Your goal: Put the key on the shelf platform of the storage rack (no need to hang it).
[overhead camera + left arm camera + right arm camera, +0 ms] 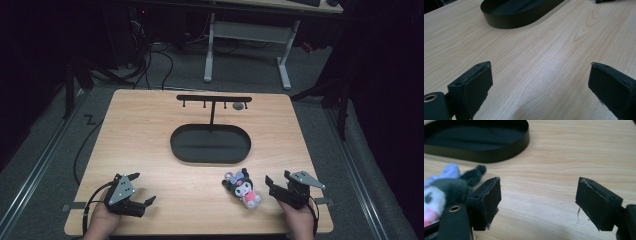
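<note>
Beyond the plush toy (243,187), a black oval tray (210,156) and hook stand (213,99) sit.

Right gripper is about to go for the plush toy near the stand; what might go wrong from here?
1. The right gripper is open beside the plush toy, not around it; closing now would likely miss.
2. The soft toy may slide when nudged.
3. The hanger stand looks thin; bumping it could tip it.

— Where are the person's hands?

— Both come in from the near edge. The left hand (102,217) holds the left gripper (142,189) low, jaws spread wide and angled toward the right.

— And the other side?

— The right hand (295,214) holds the right gripper (278,178), its jaws likewise parted, with nothing between the pads (594,203).
</note>
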Demonstrator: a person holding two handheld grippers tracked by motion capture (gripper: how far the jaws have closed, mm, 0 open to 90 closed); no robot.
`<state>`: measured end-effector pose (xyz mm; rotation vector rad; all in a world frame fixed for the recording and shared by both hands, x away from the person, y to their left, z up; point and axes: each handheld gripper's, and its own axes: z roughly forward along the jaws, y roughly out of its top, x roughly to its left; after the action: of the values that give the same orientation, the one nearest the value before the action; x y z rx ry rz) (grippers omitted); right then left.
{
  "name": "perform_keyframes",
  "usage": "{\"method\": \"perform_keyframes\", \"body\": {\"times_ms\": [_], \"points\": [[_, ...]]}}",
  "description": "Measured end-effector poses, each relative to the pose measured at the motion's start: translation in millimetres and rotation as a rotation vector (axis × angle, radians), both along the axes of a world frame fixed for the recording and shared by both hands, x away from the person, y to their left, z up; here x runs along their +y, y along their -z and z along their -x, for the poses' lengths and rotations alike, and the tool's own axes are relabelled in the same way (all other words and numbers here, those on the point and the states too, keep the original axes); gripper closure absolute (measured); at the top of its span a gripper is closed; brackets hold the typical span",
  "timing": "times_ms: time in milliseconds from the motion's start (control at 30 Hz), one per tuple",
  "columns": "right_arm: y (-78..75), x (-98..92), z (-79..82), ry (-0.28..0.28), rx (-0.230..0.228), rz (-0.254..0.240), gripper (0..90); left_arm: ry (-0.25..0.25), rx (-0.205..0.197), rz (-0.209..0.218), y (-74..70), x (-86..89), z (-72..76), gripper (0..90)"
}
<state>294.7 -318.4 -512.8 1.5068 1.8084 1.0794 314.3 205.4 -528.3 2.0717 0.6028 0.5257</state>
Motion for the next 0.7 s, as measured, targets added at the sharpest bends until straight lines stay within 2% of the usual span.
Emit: {"method": "perform_keyframes", "body": {"times_ms": [67,133,500,700], "points": [[-0.4,0.0,-0.6,0.008,-0.005,-0.020,19.4,-0.001,0.000,0.001,0.1,0.4,-0.2,6.1],[-0.4,-1.0,-1.1,0.006,-0.016,-0.018,19.0,-0.002,-0.002,0.000,0.4,0.8,-0.5,6.0],[2.1,-0.9,-2.2,-0.010,-0.009,-0.011,17.9,0.003,0.000,-0.005,0.5,-0.4,-0.6,6.0],[4.8,0.8,-4.3,-0.028,0.015,-0.015,15.7,0.007,0.003,-0.008,1.0,-1.5,-0.9,6.1]]}}
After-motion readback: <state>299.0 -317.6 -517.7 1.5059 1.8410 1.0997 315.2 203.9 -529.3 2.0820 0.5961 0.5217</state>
